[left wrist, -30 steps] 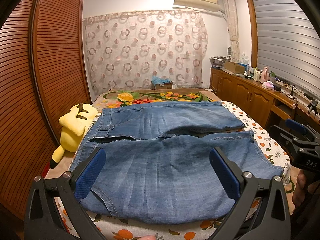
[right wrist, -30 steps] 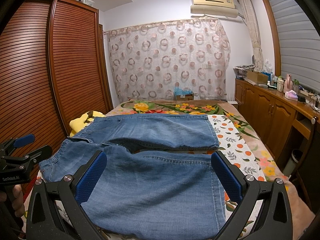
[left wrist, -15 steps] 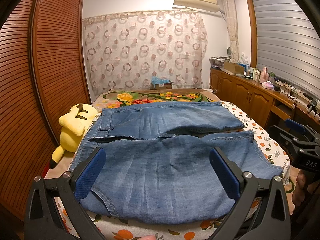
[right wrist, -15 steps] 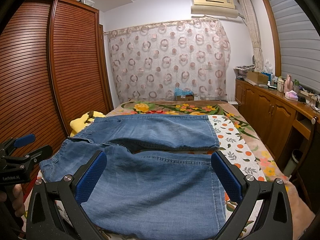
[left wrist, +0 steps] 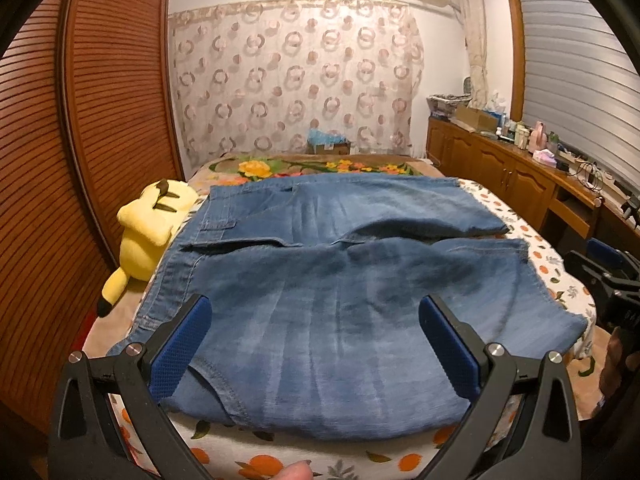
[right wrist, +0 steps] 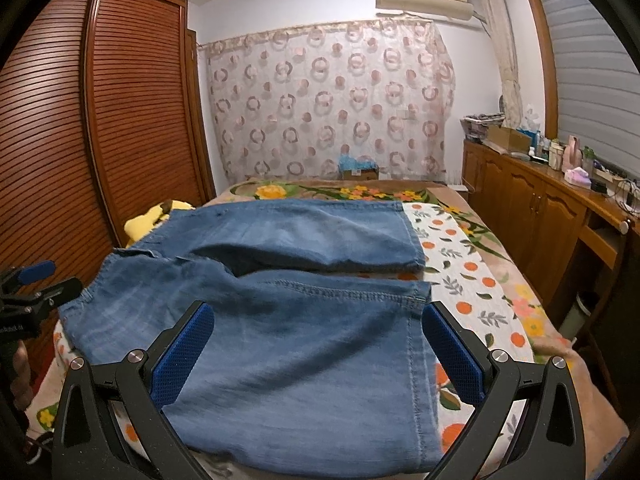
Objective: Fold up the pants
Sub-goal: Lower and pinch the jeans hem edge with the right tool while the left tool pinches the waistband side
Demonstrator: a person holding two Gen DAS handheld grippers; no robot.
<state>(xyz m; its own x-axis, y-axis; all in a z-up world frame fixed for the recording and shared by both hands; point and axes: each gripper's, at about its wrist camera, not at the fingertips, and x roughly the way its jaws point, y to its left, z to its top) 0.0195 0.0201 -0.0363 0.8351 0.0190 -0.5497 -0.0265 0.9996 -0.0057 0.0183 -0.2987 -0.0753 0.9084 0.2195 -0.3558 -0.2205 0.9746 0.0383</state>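
Blue denim pants point(left wrist: 340, 280) lie spread flat across the bed, waist to the left, both legs running to the right, the near leg closest to me. They also show in the right wrist view point(right wrist: 280, 320). My left gripper point(left wrist: 316, 340) is open and empty, held above the near leg close to the waist end. My right gripper point(right wrist: 318, 344) is open and empty, above the near leg's hem end. Each gripper shows at the edge of the other's view: the right one point(left wrist: 612, 280), the left one point(right wrist: 28, 292).
The bed has an orange-and-leaf patterned sheet point(right wrist: 472, 272). A yellow plush toy point(left wrist: 148, 228) lies at the bed's left edge beside a slatted wooden wardrobe point(left wrist: 80, 160). A wooden cabinet point(right wrist: 540, 208) with clutter runs along the right. A patterned curtain point(left wrist: 292, 76) hangs behind.
Both grippers have dipped slightly toward the near leg of the pants. Both stay open. The pants have not moved.
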